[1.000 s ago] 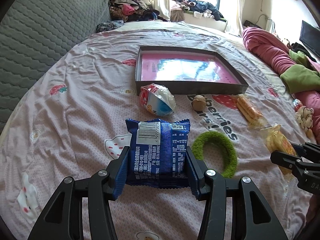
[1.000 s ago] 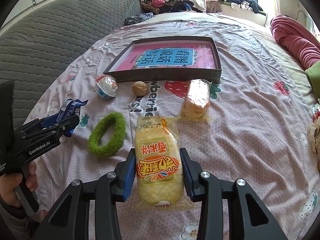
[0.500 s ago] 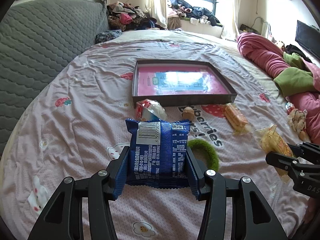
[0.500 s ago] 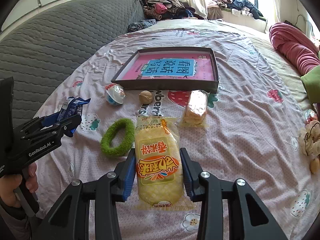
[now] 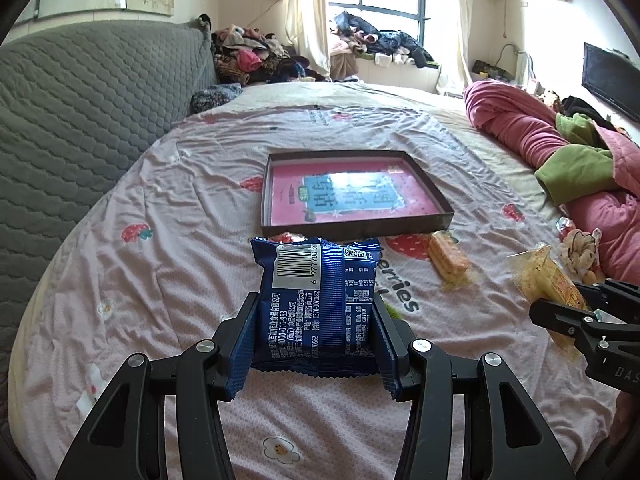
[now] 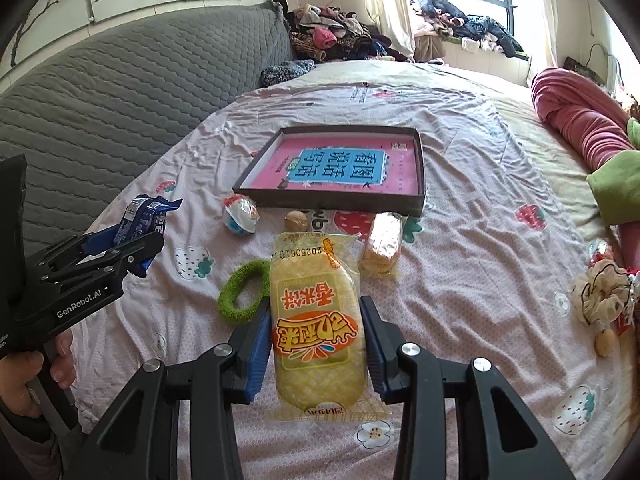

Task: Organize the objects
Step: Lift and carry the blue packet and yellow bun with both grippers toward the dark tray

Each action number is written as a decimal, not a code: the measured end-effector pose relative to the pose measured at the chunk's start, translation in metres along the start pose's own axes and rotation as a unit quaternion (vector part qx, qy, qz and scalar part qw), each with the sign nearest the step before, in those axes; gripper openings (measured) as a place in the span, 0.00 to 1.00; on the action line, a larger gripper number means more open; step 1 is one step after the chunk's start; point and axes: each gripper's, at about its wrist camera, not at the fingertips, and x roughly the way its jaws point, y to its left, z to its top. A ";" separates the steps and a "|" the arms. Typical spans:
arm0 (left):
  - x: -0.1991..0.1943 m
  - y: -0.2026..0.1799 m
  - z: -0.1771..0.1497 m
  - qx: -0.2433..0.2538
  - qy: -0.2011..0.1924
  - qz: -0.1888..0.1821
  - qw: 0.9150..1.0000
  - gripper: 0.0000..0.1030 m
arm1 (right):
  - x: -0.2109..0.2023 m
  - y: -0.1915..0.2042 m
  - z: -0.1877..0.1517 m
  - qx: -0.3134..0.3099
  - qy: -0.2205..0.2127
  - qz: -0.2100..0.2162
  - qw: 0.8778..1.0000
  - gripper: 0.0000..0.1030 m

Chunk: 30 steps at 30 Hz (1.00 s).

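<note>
My left gripper (image 5: 316, 336) is shut on a blue snack packet (image 5: 318, 300) and holds it above the bedspread; the same packet (image 6: 140, 220) shows at the left of the right wrist view. My right gripper (image 6: 316, 344) is shut on a yellow rice-cake packet (image 6: 316, 320), also lifted; that packet (image 5: 548, 276) appears at the right of the left wrist view. A dark shallow tray (image 6: 420, 168) with a pink book inside lies ahead on the bed. Between it and the grippers lie a clear biscuit pack (image 6: 382, 246), a green fuzzy ring (image 6: 240, 292), a walnut (image 6: 296, 221) and a small round packet (image 6: 240, 216).
A grey quilted headboard (image 6: 120, 92) runs along the left. A rolled pink and green blanket (image 5: 560, 152) lies on the right. A cream scrunchie (image 6: 600, 296) and small bits sit near the right edge. Clothes are heaped by the window (image 5: 376, 44).
Both grippers have risen from the bed with their packets, so the tray and loose items look smaller and lower. In the left wrist view the blue packet now hides the ring and round packet.
</note>
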 end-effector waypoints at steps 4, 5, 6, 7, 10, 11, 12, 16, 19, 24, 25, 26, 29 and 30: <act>-0.007 -0.005 0.005 0.003 -0.007 -0.001 1.000 0.52 | -0.008 -0.001 0.004 0.000 -0.009 -0.001 1.000 0.41; -0.009 -0.007 0.006 0.004 -0.010 -0.001 1.000 0.52 | -0.010 -0.002 0.005 -0.001 -0.011 -0.001 1.000 0.41; -0.010 -0.008 0.007 0.006 -0.011 -0.001 1.000 0.52 | -0.013 -0.002 0.006 -0.001 -0.013 -0.002 1.000 0.41; -0.011 -0.009 0.009 0.006 -0.013 -0.001 1.000 0.52 | -0.014 -0.002 0.007 -0.002 -0.015 -0.003 1.000 0.41; -0.014 -0.011 0.013 0.006 -0.017 -0.001 1.000 0.52 | -0.018 -0.001 0.011 -0.004 -0.019 -0.003 1.000 0.41; -0.014 -0.013 0.014 0.006 -0.018 -0.001 1.000 0.52 | -0.019 -0.001 0.012 -0.005 -0.021 -0.004 1.000 0.41; -0.015 -0.014 0.015 0.006 -0.018 -0.001 1.000 0.52 | -0.021 -0.001 0.014 -0.007 -0.023 -0.003 1.000 0.41; -0.016 -0.017 0.021 0.011 -0.022 0.000 1.000 0.52 | -0.025 0.000 0.021 -0.009 -0.031 -0.003 0.999 0.41; -0.017 -0.019 0.027 0.012 -0.027 0.002 1.000 0.52 | -0.026 -0.001 0.028 -0.009 -0.036 -0.003 0.999 0.41; -0.016 -0.020 0.039 0.015 -0.031 0.004 0.999 0.52 | -0.031 -0.002 0.040 -0.013 -0.049 -0.004 0.999 0.41; -0.016 -0.021 0.041 0.016 -0.032 0.005 0.999 0.52 | -0.032 -0.002 0.042 -0.013 -0.050 -0.004 0.999 0.41; -0.016 -0.021 0.043 0.017 -0.033 0.006 0.999 0.52 | -0.032 -0.002 0.045 -0.014 -0.052 -0.003 0.999 0.41; -0.016 -0.022 0.050 0.020 -0.037 0.008 0.999 0.52 | -0.034 -0.001 0.053 -0.019 -0.058 -0.004 0.998 0.41; -0.015 -0.022 0.052 0.021 -0.037 0.009 0.999 0.52 | -0.035 0.000 0.055 -0.021 -0.059 -0.004 0.998 0.41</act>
